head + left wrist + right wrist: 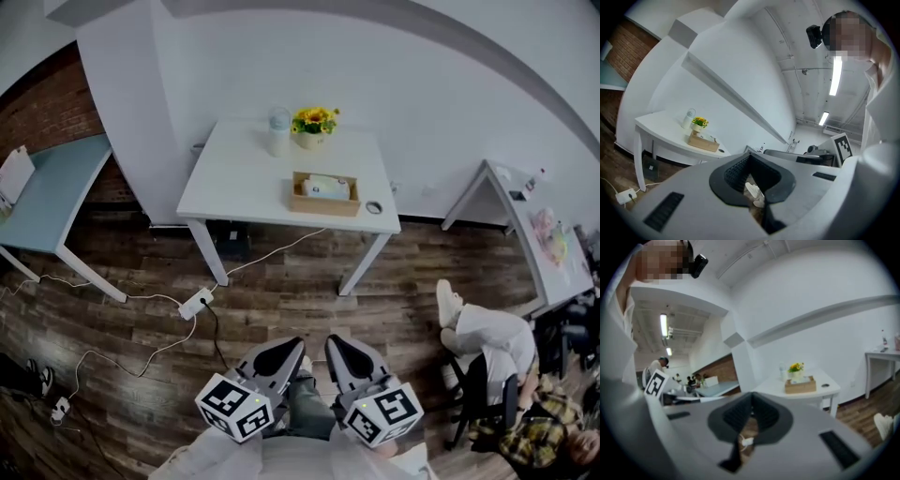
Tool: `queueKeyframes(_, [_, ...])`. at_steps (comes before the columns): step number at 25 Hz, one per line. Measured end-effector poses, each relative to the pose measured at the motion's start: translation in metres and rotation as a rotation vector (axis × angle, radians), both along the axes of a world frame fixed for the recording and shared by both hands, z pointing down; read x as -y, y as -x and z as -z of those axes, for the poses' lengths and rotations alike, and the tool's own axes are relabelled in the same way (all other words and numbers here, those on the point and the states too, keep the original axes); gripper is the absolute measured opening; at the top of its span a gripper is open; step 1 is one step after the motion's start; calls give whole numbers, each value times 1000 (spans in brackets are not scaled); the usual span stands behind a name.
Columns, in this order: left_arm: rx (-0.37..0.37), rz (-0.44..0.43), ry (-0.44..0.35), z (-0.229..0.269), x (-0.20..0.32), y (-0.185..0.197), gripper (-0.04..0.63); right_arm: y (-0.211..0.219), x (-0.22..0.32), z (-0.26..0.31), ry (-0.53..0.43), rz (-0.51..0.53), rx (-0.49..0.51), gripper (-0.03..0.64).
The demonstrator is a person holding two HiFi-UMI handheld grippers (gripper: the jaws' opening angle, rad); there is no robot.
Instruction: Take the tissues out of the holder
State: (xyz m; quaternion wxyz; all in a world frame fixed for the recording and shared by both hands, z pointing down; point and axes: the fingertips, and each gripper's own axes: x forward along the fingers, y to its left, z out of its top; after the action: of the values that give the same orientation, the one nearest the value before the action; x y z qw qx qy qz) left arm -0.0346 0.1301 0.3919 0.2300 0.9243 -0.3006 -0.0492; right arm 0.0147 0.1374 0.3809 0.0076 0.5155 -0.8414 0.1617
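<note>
Standing back from the white rectangular surface (239, 183), with the shallow tan wooden holder (323, 205) well apart and straight ahead across the wood-plank floor (281, 291). Sits with its long axis running left to right, white tissues (325, 187) lying inside it. Left tongs (281, 351) closed at the tips, gripping nothing; right tongs (344, 349) closed and empty too. Lies a touch right of the midline, so probably marginally closer to the right tongs. Calls for a long forward approach, then opening before any grasp.
</note>
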Motion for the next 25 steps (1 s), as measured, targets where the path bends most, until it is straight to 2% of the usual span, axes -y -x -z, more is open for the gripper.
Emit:
queueKeyframes(13, [19, 27, -27, 22, 171, -70, 14, -61, 178, 20, -19, 89, -11, 11])
queueKeyframes(19, [53, 6, -50, 24, 199, -108, 14, -88, 217, 14, -7, 98, -4, 11])
queueKeyframes(25, [68, 44, 5, 8, 211, -106, 14, -90, 223, 0, 30, 119, 34, 11])
